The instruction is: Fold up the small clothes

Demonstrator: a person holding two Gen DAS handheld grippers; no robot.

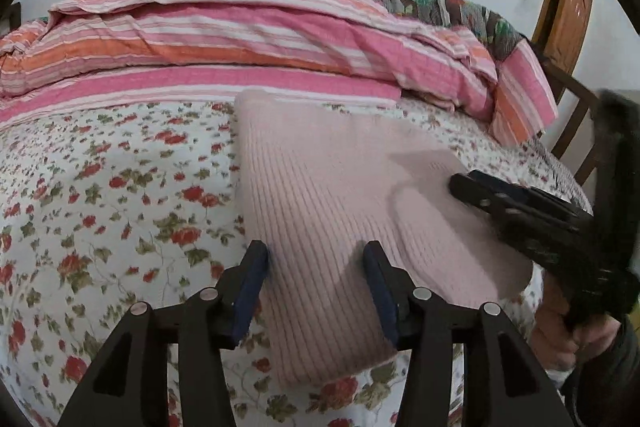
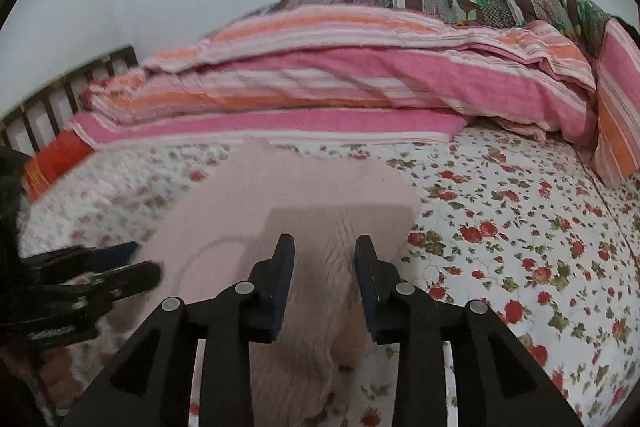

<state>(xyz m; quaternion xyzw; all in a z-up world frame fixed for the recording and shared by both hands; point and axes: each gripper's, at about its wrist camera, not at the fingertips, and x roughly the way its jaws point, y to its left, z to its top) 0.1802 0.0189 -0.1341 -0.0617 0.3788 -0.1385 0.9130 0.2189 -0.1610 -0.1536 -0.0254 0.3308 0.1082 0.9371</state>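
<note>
currently the pink knit garment (image 1: 332, 211) lies folded on the floral bed sheet (image 1: 100, 187), just before the striped quilt (image 1: 240, 39). left tool (image 1: 316, 267) – jaws part open, straddling the near edge, nothing pinched. right tool (image 2: 325, 259) likewise part open above the cloth, holding nothing (blurred view). risk: soft ribbed knit – a dragging pad could rumple the fold or pull a layer loose. rounded, thick edges.
</note>
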